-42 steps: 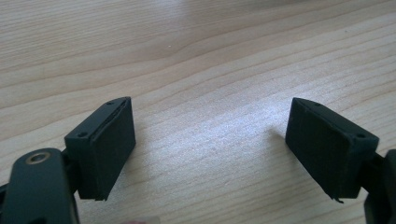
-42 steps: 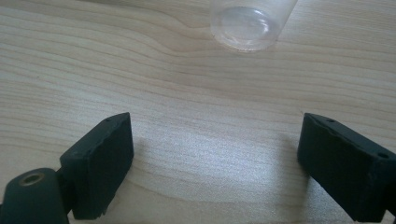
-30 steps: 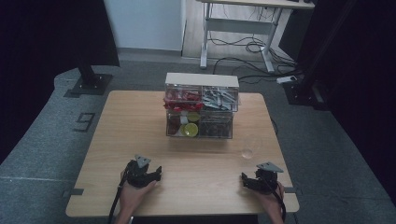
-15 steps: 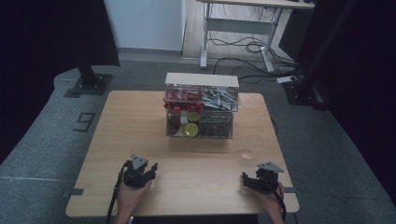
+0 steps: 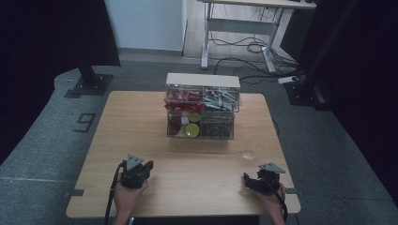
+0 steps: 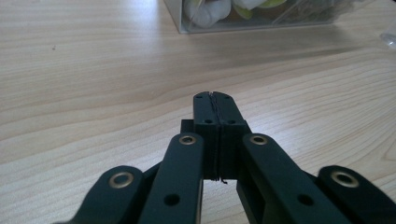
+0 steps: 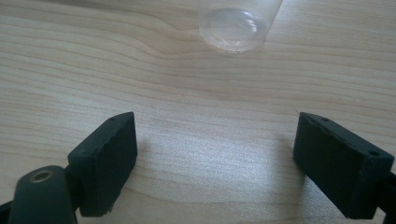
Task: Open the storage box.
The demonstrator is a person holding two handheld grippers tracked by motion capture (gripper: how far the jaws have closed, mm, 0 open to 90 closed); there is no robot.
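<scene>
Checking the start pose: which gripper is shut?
The left gripper: its jaws have just closed, pressed together on nothing. The right gripper stands wide open over bare table.

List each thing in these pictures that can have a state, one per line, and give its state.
left gripper: shut, jaws just closed, nothing between them.
right gripper: open, nothing held.
clear cup: upright on the table, untouched.
clear drawer box: drawers pushed in, filled.

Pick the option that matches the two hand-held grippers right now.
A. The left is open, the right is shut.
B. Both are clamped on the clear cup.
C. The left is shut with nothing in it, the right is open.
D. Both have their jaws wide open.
C: the left hand-held gripper has its jaws pressed together over bare wood, while the right hand-held gripper stands wide open short of the clear cup.
</scene>
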